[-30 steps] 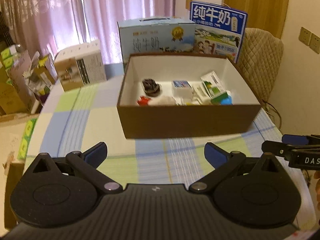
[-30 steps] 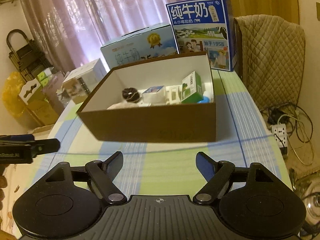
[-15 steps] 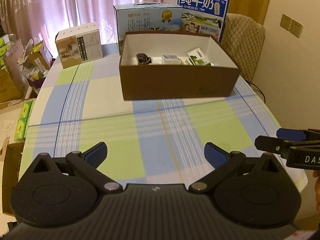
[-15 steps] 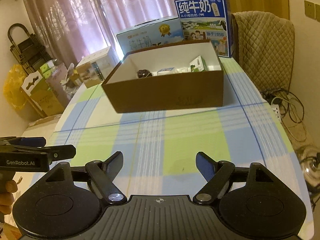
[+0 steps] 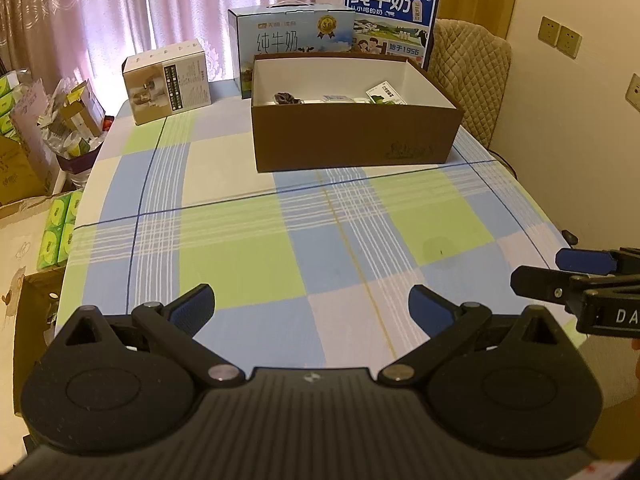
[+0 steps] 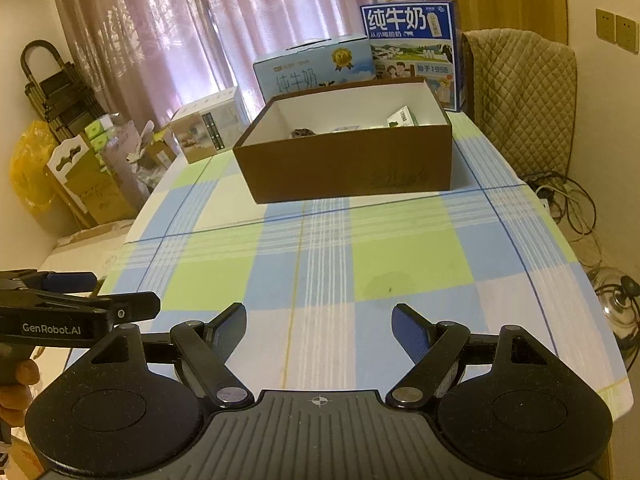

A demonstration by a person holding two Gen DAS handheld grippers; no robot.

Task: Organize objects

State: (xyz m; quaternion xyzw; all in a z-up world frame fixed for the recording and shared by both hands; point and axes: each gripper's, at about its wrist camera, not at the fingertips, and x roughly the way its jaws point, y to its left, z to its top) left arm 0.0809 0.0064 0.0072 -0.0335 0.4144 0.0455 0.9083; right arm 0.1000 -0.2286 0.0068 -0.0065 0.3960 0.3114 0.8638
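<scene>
A brown cardboard box (image 5: 352, 140) (image 6: 348, 168) with a white inside stands at the far end of the checked tablecloth. Inside it lie a dark scrunchie (image 5: 286, 98) (image 6: 302, 133), a small white-blue packet (image 5: 338, 98) and a green-white carton (image 5: 386, 94) (image 6: 402, 117); the rest is hidden by the box wall. My left gripper (image 5: 312, 306) is open over the near cloth, nothing between its blue pads. My right gripper (image 6: 319, 326) is open too, and empty. Each gripper shows at the edge of the other's view: the right gripper's fingers (image 5: 576, 276), the left gripper's fingers (image 6: 80, 304).
Behind the brown box stand a light-blue milk carton case (image 5: 292, 44) and a dark-blue milk case (image 5: 390, 12). A beige product box (image 5: 166, 80) sits far left on the table. A quilted chair (image 6: 520, 100) is at the right; cartons and bags crowd the floor left.
Both grippers have pulled back from the brown box toward the near table edge. The box now looks smaller and farther, and its contents are mostly hidden behind its front wall. Jaws unchanged.
</scene>
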